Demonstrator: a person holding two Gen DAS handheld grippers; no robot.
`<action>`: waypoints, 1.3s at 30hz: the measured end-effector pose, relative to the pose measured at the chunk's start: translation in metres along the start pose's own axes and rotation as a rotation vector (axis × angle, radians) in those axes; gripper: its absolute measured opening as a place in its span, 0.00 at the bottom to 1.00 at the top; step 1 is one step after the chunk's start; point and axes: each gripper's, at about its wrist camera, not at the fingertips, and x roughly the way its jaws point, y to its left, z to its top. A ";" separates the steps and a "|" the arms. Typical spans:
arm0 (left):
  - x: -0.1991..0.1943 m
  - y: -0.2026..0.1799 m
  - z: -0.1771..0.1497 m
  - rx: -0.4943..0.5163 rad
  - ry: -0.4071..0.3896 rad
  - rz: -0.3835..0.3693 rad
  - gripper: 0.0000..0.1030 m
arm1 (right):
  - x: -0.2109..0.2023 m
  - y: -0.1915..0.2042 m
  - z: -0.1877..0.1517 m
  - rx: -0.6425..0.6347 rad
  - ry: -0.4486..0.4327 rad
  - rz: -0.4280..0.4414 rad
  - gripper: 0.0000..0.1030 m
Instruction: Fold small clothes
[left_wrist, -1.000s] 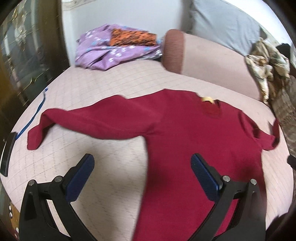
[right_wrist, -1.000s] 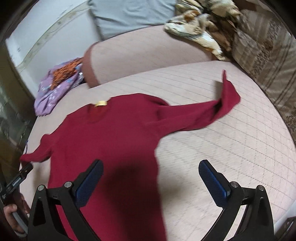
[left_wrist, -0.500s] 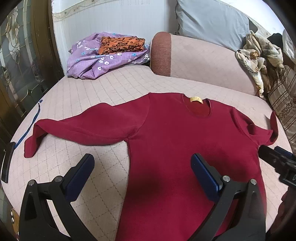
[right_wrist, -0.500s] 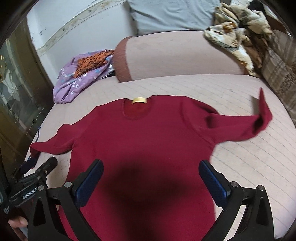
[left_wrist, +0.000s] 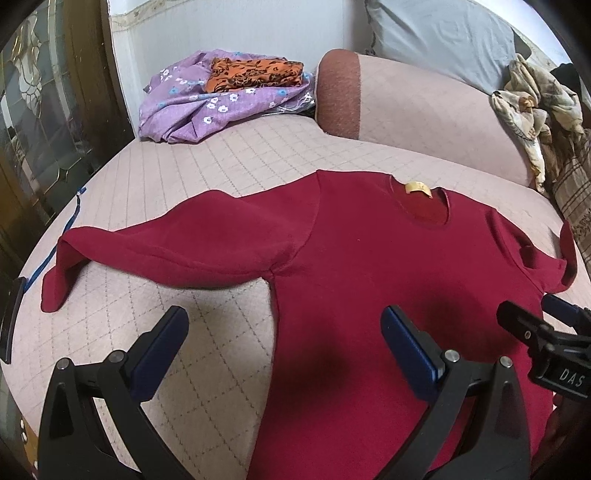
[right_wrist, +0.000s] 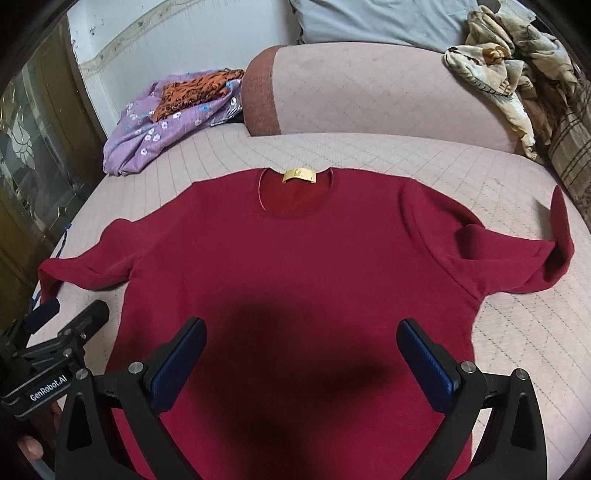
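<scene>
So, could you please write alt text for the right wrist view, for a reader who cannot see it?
A dark red long-sleeved top lies spread flat, front up, on a pink quilted bed, with a yellow label at the neck. The open right gripper hovers over its lower half, and the left gripper shows at the left edge. A purple floral cloth lies behind.

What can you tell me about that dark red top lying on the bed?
The red top is a long-sleeved, round-necked pullover of soft-looking knit, with a yellow label inside the collar. It lies spread flat, neck away from the cameras, on the pink quilted cover. Both sleeves stretch sideways, each cuff end bent over. Neither the left gripper nor the right gripper holds it; both are open above its lower half.
</scene>
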 end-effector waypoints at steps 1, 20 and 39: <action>0.002 0.001 0.000 -0.002 0.003 -0.001 1.00 | 0.002 0.001 0.000 -0.005 0.000 -0.004 1.00; 0.019 0.048 0.013 -0.103 0.039 0.032 1.00 | 0.029 0.020 0.008 -0.068 0.021 -0.011 0.99; 0.017 0.197 0.017 -0.548 0.038 0.012 1.00 | 0.042 0.040 0.010 -0.084 0.049 0.041 0.99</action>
